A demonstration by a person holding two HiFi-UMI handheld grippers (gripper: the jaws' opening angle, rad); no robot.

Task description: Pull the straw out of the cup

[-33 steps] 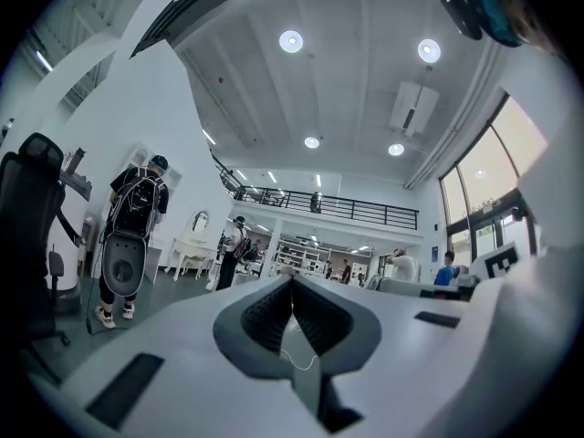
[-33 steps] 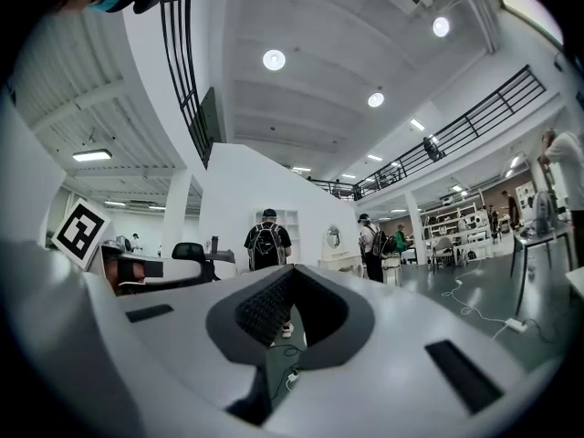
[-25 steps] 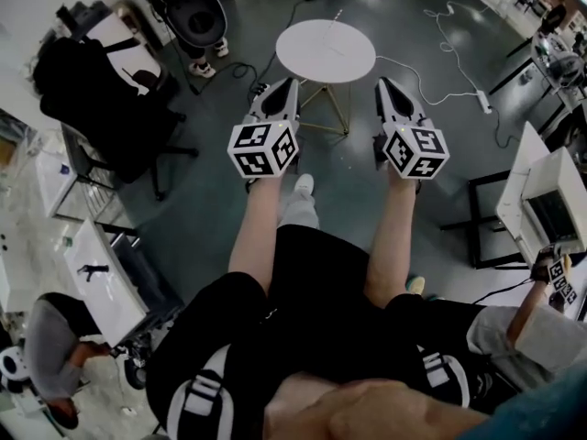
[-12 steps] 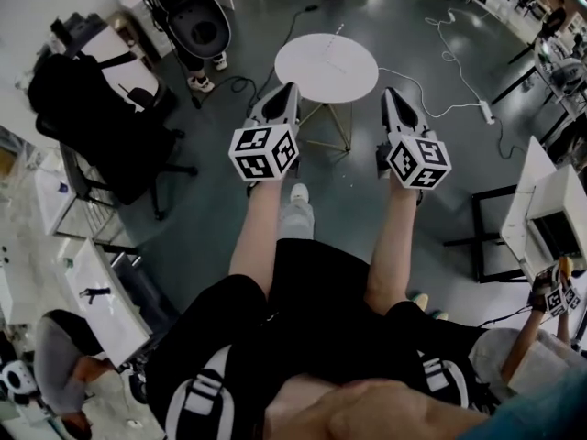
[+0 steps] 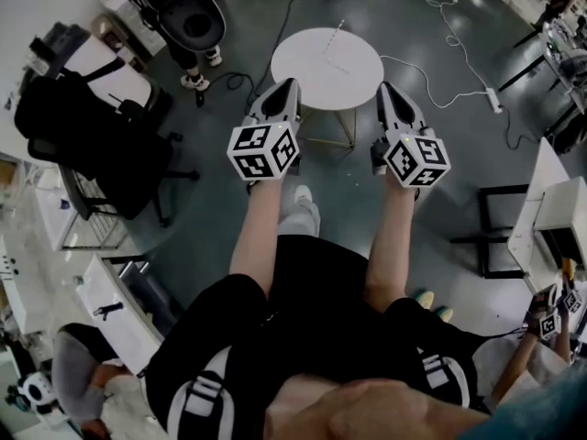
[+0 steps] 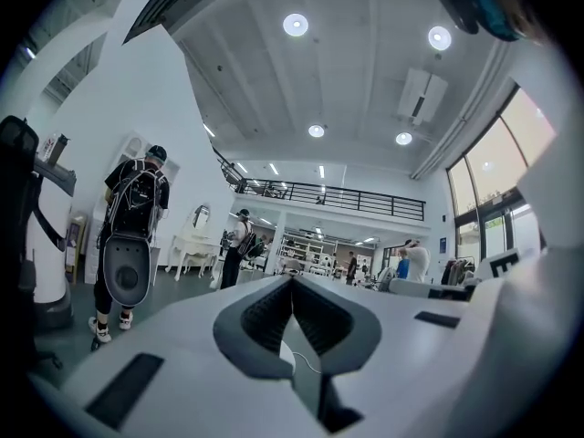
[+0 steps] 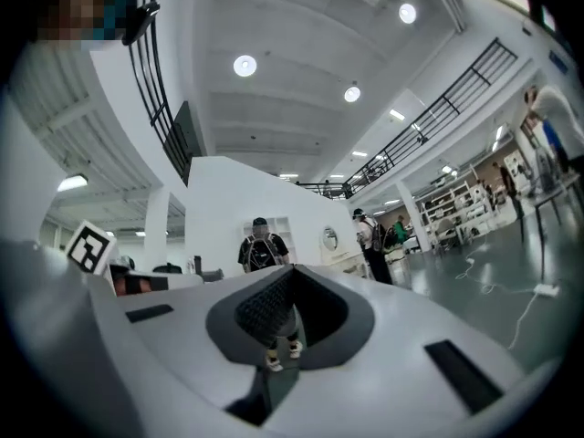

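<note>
Table (image 5: 307, 71): smooth matt white top, gold metal legs. Floor (image 5: 206, 246): dark, slight sheen. Left claw (image 6: 292, 281): white plastic, ribbed pads (image 6: 265, 318).

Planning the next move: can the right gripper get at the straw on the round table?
Probably yes, once it moves in: the right gripper hangs short of the straw on the table, jaws together, nothing standing between them.

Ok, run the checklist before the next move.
1. Left gripper empty: ok, jaws together on nothing.
2. Right gripper empty: ok, jaws together on nothing.
3. Jaws apart for a grasp: not ok, both shut.
4. Round white table ahead of both grippers: ok.
5. cup and straw located: cannot tell; only a thin line shows on the tabletop.
</note>
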